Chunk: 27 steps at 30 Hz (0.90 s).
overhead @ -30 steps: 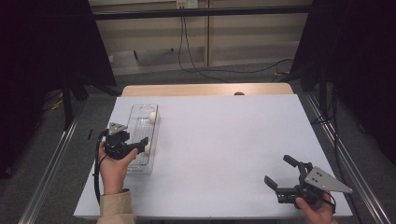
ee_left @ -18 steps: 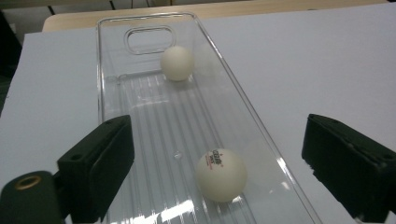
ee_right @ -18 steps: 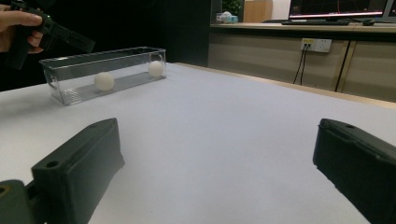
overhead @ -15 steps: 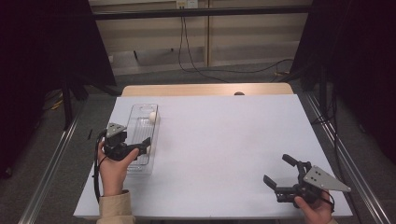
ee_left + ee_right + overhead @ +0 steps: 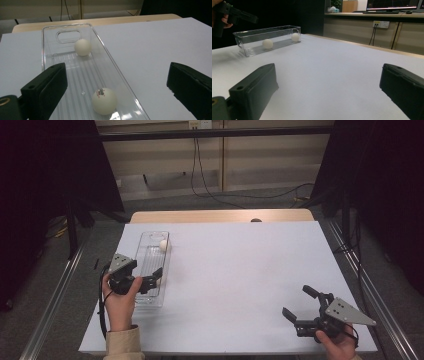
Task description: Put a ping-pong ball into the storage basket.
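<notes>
A clear plastic tray [image 5: 149, 257] lies along the left side of the white table. Two white ping-pong balls rest in it, one at the far end [image 5: 82, 47] and a printed one near the close end [image 5: 104, 100]. My left gripper [image 5: 156, 279] hovers over the tray's near end. Its jaws have just been opening and now stand wide, with the near ball lying free on the tray floor below and between them. My right gripper [image 5: 298, 301] stands open at the table's front right corner with nothing between its jaws. From there the tray [image 5: 252, 51] and both balls are seen far off.
The white tabletop [image 5: 240, 270] stretches bare between the tray and my right gripper. A wooden strip [image 5: 220, 216] borders the far edge. Metal rails [image 5: 360, 275] run along both sides, and dark curtains and cables lie beyond.
The left gripper's jaws have spread wider over the near end of the tray, and the hand has barely shifted. The right gripper has stayed where it was.
</notes>
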{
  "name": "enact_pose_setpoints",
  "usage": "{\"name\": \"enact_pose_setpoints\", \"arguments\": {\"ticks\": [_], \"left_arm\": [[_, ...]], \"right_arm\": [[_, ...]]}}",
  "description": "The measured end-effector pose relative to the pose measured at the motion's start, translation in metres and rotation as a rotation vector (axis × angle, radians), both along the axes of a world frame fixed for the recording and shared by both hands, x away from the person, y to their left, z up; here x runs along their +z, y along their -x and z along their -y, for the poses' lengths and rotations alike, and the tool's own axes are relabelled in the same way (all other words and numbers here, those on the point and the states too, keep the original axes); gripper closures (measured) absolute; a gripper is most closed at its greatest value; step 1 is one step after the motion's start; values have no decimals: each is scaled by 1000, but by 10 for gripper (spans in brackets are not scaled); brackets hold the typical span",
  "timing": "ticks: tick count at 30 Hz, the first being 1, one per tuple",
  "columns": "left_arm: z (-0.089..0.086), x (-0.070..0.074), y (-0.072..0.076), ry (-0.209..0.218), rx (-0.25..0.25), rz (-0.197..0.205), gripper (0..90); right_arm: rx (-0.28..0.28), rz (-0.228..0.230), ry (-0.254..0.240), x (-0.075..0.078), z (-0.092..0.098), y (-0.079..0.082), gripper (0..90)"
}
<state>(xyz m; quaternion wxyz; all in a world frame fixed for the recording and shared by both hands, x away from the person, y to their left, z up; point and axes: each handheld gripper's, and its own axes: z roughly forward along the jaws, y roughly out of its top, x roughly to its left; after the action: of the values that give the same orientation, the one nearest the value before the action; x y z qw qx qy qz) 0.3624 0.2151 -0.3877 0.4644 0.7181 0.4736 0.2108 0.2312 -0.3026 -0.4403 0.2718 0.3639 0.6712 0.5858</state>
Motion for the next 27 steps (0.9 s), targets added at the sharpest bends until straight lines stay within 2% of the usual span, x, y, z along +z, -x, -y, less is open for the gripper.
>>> {"name": "enact_pose_setpoints", "arguments": {"ticks": [10, 15, 17, 21, 23, 27], "left_arm": [[-3, -3, 8, 26, -30, 30, 32], [-4, -4, 12, 13, -39, 41, 31], [-3, -4, 13, 27, -38, 56, 32], [-4, -4, 16, 21, -43, 65, 32], [-5, -5, 17, 36, -41, 71, 31], [-7, -6, 20, 36, -37, 71, 32]], "right_arm": [[1, 0, 0, 0, 0, 0, 9], [2, 2, 1, 0, 0, 0, 9], [1, 1, 1, 0, 0, 0, 9], [-1, 2, 1, 0, 0, 0, 9], [-2, 2, -1, 0, 1, 0, 9], [-2, 2, 0, 0, 1, 0, 9]]}}
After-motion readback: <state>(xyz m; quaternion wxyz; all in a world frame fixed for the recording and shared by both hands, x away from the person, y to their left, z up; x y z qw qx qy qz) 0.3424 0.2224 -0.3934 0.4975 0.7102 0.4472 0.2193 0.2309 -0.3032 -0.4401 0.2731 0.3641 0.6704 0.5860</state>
